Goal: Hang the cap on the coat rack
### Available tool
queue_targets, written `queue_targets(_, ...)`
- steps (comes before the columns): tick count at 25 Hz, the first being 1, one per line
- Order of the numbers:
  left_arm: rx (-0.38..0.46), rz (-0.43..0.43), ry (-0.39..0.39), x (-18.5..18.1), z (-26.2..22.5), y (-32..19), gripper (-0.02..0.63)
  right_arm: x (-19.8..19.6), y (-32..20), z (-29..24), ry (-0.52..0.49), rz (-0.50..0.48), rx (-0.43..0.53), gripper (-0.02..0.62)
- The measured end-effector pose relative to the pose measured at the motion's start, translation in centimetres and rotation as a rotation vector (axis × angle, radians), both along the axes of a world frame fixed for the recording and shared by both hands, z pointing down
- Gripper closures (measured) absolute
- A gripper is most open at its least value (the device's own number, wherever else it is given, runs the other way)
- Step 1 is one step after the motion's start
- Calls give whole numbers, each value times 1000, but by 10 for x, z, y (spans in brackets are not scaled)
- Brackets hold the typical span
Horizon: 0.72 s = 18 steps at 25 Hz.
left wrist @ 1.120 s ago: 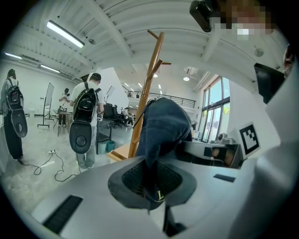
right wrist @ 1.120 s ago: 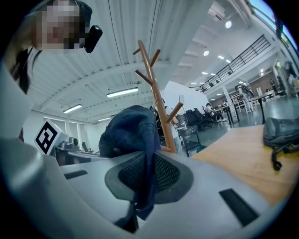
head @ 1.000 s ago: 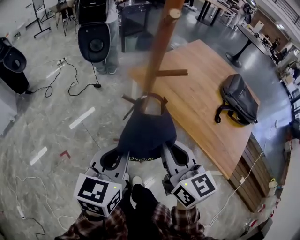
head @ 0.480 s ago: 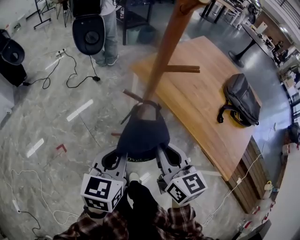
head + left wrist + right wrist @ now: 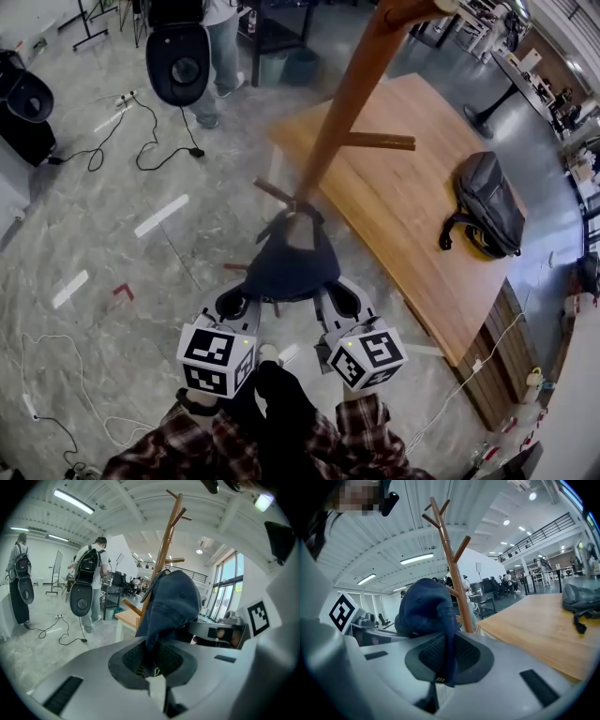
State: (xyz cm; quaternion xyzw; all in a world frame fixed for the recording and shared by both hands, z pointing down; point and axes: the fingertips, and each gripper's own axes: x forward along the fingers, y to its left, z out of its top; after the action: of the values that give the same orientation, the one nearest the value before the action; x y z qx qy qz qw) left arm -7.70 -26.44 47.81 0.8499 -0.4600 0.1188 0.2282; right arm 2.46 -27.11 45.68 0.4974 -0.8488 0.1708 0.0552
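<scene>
A dark blue cap point(image 5: 286, 262) is held up between my two grippers against the wooden coat rack point(image 5: 352, 94). My left gripper point(image 5: 246, 302) is shut on the cap's left rim, and the cap point(image 5: 171, 602) rises from its jaws in front of the coat rack point(image 5: 164, 550). My right gripper point(image 5: 328, 298) is shut on the right rim, with the cap point(image 5: 426, 611) pinched between its pads beside the coat rack point(image 5: 452, 569). The cap's back strap sits at the pole, just by a low peg point(image 5: 274, 191). Another peg point(image 5: 380, 142) points right, higher up.
A long wooden table point(image 5: 412, 206) stands right of the rack with a black backpack point(image 5: 487, 202) on it. A person with a black case point(image 5: 183, 61) stands at the back left. Cables point(image 5: 122, 141) trail over the marble floor.
Both grippers have carried the cap forward and up toward the rack's pole. The cap's back opening now sits closer around the pole by the low peg.
</scene>
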Motion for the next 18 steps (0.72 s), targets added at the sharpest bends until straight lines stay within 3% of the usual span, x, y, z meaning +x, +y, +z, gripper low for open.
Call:
queue_targets(13,-39,1,-13,6,19,-54,581,3,-51,15,32,25,-37,567)
queue_targets(18,-89,9,-38,6,37,-69,581,5,-65,31,48,34,-87,568)
